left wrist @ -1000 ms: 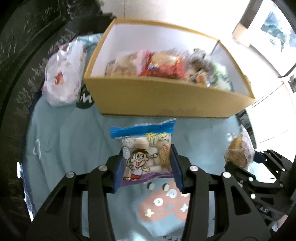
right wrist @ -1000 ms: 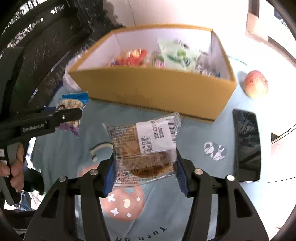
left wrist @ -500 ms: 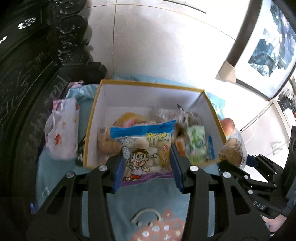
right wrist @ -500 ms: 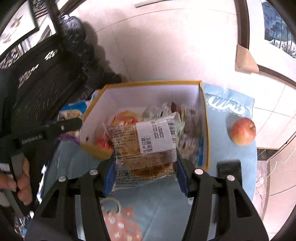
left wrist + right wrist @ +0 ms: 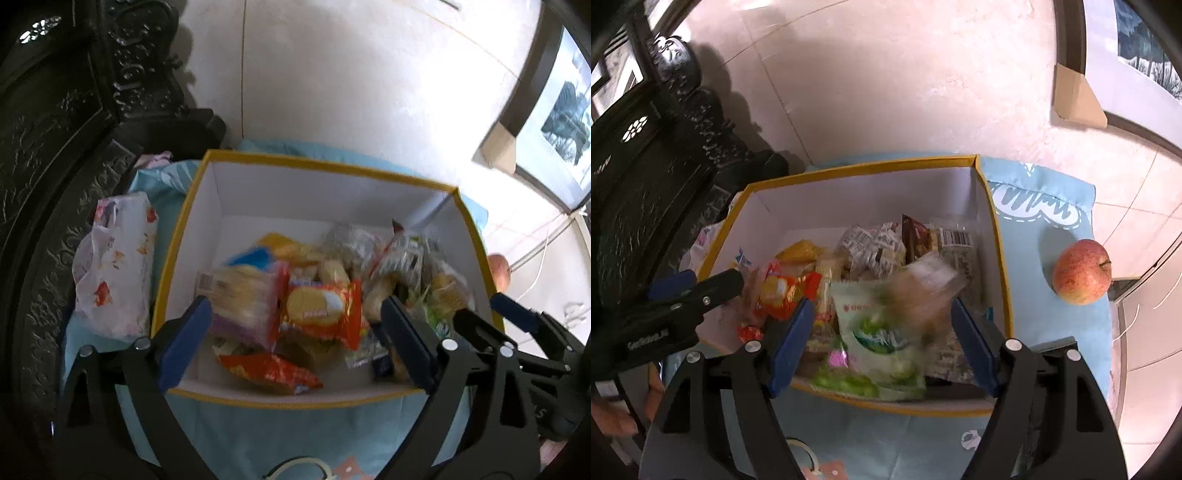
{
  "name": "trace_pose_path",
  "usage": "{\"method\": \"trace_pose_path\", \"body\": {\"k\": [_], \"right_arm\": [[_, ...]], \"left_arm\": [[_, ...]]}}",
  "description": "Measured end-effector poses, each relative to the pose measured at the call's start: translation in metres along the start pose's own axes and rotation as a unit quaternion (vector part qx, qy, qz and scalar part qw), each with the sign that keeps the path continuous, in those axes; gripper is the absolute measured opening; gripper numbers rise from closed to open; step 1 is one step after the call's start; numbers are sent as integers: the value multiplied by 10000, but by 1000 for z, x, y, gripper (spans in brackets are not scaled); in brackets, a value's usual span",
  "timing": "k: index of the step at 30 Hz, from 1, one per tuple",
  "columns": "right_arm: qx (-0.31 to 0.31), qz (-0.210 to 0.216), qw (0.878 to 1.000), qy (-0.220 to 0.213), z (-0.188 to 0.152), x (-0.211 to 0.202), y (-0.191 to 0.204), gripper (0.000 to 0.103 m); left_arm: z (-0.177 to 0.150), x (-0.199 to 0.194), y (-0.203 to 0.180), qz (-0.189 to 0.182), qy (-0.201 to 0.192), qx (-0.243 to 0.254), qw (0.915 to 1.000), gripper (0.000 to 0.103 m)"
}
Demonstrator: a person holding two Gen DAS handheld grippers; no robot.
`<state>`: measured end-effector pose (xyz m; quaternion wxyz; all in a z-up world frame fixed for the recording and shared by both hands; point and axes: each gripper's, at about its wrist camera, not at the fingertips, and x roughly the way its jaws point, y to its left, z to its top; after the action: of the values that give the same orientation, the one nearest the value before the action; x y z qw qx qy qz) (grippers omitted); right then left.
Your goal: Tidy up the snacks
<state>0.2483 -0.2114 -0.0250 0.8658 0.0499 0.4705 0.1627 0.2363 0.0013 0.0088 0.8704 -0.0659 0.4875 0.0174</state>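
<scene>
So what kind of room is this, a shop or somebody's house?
Probably somebody's house: a carved dark wooden cabinet, a tiled floor, and a snack box on a blue cartoon tablecloth beside an apple.

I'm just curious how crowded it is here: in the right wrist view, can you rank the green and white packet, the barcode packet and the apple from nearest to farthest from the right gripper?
From the right gripper:
1. Green and white packet, between its opening fingers.
2. Barcode packet, deep in the box.
3. Apple, outside, on the right.
</scene>
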Motion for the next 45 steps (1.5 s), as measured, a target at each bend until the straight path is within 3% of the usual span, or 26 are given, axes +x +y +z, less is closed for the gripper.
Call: {"method": "trace_pose_path", "body": {"k": [7,21,31,36,39,45], "right_arm": [[-94,3,10000,-1,-23,-21,2,77],[-574,67,9983,-119,-56,-70,28,77],[-684,-77,9973,-253,-70,-92,34,77],[-670,-100,9972,-304,-73,-98,33,77],[-668,-96,9972,-336,-74,-102,33,77],[-635,-120,9971,-410,-77,-108,32,77]], "left_arm": [[-15,-13,-1,20,120,87,9999,97],[-43,-63,-5,-19,-10,223,9997,101],[-57,-84,2,228,-45,94,9997,101],[-62,-92,0,89,-104,179,9997,101],[-66,-96,-8,307,-233,417,9984,101],[-70,-100,-11,302,-276,420,9983,101]]}}
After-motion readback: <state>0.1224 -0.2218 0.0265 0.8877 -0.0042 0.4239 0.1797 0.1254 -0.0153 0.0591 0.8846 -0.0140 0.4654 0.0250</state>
